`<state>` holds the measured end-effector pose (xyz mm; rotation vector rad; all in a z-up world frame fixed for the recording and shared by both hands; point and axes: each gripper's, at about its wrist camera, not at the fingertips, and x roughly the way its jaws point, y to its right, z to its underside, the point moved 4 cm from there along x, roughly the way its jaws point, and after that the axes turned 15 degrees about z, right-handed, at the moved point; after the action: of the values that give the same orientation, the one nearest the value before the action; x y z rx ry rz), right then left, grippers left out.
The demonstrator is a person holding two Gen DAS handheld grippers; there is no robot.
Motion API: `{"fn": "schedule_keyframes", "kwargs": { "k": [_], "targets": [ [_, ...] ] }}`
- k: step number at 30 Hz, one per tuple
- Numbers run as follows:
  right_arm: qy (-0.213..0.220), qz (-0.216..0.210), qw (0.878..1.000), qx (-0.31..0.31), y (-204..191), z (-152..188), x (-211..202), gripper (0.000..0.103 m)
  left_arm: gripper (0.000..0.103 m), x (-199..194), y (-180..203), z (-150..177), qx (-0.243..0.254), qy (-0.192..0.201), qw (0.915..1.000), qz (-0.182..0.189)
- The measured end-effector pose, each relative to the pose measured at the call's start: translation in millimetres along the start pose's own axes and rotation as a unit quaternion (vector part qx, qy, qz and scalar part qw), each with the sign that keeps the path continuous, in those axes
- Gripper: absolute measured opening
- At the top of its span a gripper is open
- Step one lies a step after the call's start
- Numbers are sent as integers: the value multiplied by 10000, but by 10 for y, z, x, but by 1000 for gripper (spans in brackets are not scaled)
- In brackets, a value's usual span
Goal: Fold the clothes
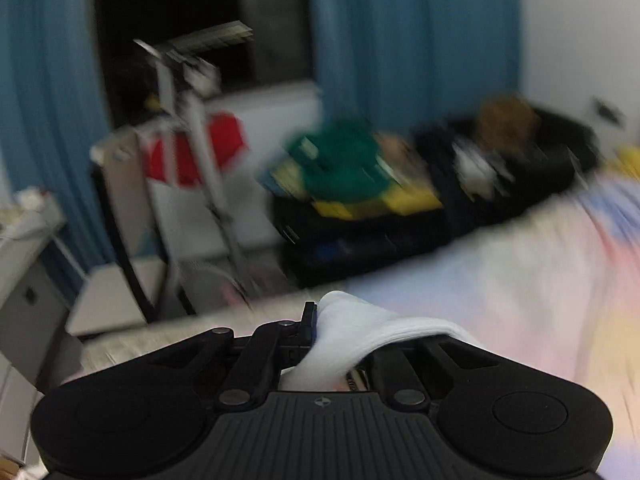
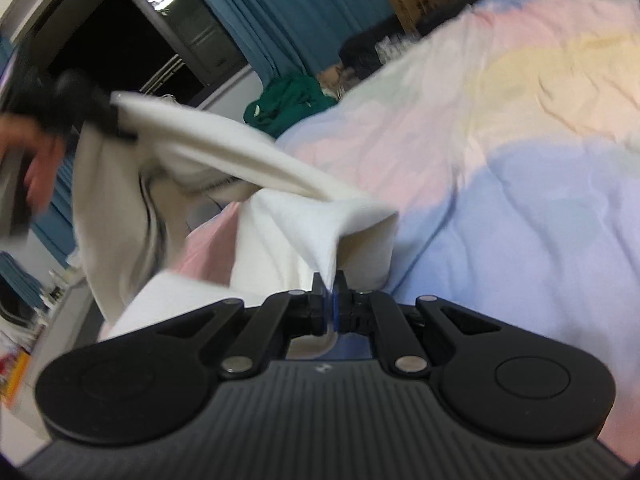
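A white garment [image 2: 248, 168] hangs stretched in the air between my two grippers above a pastel bedsheet [image 2: 500, 140]. My right gripper [image 2: 330, 280] is shut on one edge of the garment. My left gripper [image 1: 320, 316] is shut on another part of the white garment [image 1: 360, 332], which drapes over its right finger. In the right wrist view the left gripper [image 2: 116, 124] shows at the upper left, clamped on the garment, with a hand behind it. The left wrist view is motion-blurred.
A bed with a pastel sheet [image 1: 500, 280] fills the right side. Beyond it are a black case [image 1: 400, 232] piled with green clothes [image 1: 344, 160], a drying rack [image 1: 188, 128] with a red item, blue curtains [image 1: 400, 40] and a dark window.
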<state>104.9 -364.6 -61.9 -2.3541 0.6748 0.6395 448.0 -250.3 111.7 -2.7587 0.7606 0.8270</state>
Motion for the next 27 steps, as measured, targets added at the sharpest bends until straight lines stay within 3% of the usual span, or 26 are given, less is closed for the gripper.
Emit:
{"fn": "schedule_keyframes", "kwargs": {
  "k": [2, 4, 9, 13, 15, 18, 22, 25, 27],
  "targets": [
    [187, 5, 9997, -128, -67, 13, 34, 5, 6, 258, -123, -165, -203, 215, 9990, -333],
    [273, 28, 9992, -288, -136, 32, 104, 5, 6, 564, -226, -130, -326, 184, 9982, -464],
    [83, -68, 9990, -439, -216, 70, 308, 6, 12, 1245, -449, 364, -977, -299, 9947, -108],
    [-92, -135, 9989, -433, -243, 96, 422, 6, 31, 1281, -560, 631, -915, -293, 9954, -14],
    [-135, -151, 9987, -460, -264, 102, 447, 6, 45, 1144, -623, 691, -987, -273, 9947, 28],
    [-150, -185, 9986, -475, -284, 88, 450, 6, 58, 709, -688, 836, -1097, -172, 9936, 185],
    [-238, -356, 9976, -539, -312, 56, 424, 6, 61, -158, -772, 1212, -1272, -67, 9914, 313],
    [-222, -461, 9968, -621, -329, 45, 347, 6, 64, -841, -855, 1641, -1315, -337, 9907, 68],
    [-92, -485, 9959, -757, -349, 30, 264, 6, 64, -1302, -921, 2031, -1535, -537, 9866, 146]
  ]
}}
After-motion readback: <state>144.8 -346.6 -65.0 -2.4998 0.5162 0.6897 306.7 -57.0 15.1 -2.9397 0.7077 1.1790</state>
